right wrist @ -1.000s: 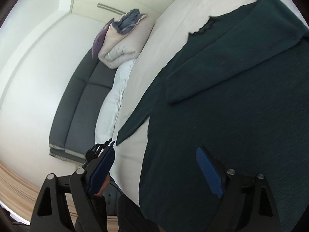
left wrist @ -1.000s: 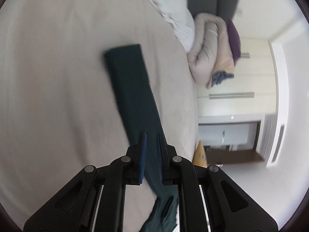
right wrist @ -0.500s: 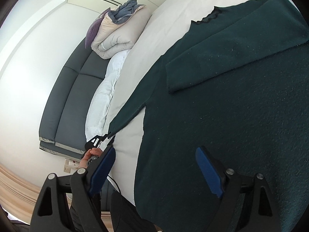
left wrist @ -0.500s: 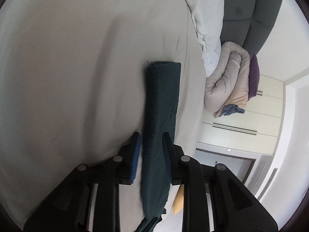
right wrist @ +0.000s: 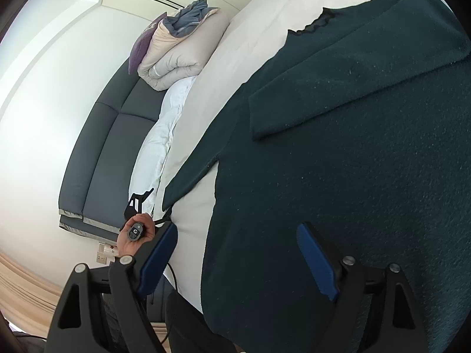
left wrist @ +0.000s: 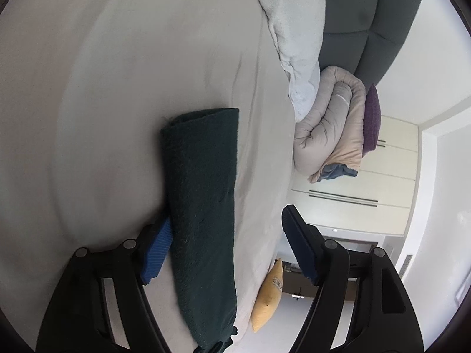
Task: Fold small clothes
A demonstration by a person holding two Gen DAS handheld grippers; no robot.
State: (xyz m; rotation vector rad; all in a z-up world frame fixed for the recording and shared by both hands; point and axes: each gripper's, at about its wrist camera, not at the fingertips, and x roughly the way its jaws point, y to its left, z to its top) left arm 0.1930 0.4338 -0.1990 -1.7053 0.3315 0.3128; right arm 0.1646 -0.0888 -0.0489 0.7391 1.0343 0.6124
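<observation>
The sleeve [left wrist: 203, 206] of the dark green sweater [right wrist: 353, 176] is being let go: the left gripper [left wrist: 226, 244], clamped on it a second ago, has just been opening, and its jaws are now standing apart with the sleeve lying loose between them on the bed [left wrist: 88, 88]. The right gripper [right wrist: 238, 261] is being held open over the sweater's body, gripping nothing. One sleeve is already folded across the chest; this one is probably being released for a fresh grip before being folded in.

Bare sheet [left wrist: 103, 103] lies open left of the sleeve [left wrist: 203, 206]; rolled duvet [left wrist: 332, 123] blocks the right.
</observation>
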